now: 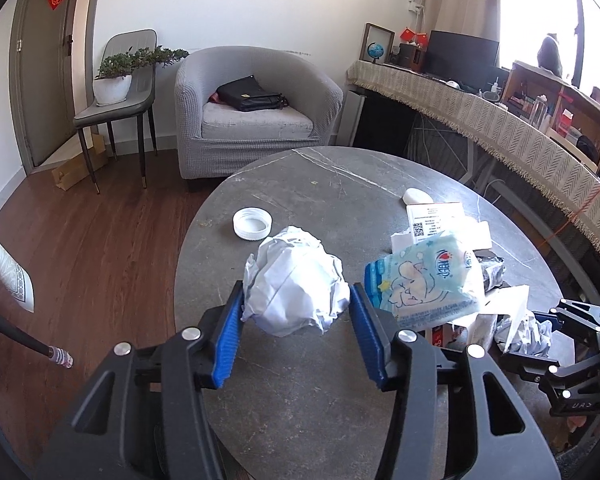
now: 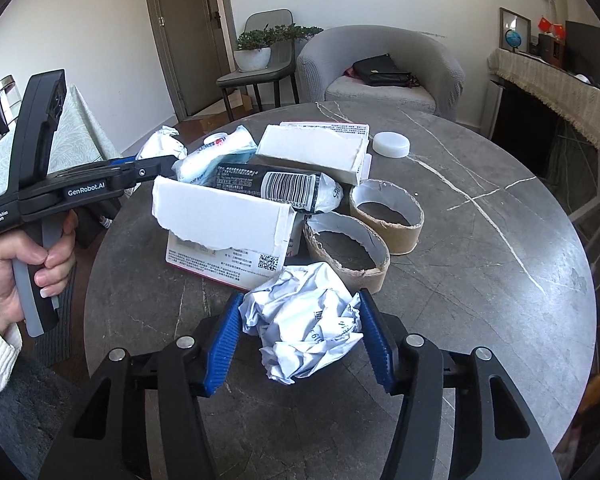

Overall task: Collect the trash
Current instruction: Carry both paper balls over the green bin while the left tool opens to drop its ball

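Right wrist: crumpled paper (image 2: 304, 316) seemingly pinched; no clear long axis.

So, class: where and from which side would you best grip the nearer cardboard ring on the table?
Grip the nearer cardboard ring across its thin wall at the upper rim, coming from above with one finger inside the open hole and one outside. It stands on end, open upward, and its full width looks wider than the jaws. Its near side is crowded by the crumpled paper.
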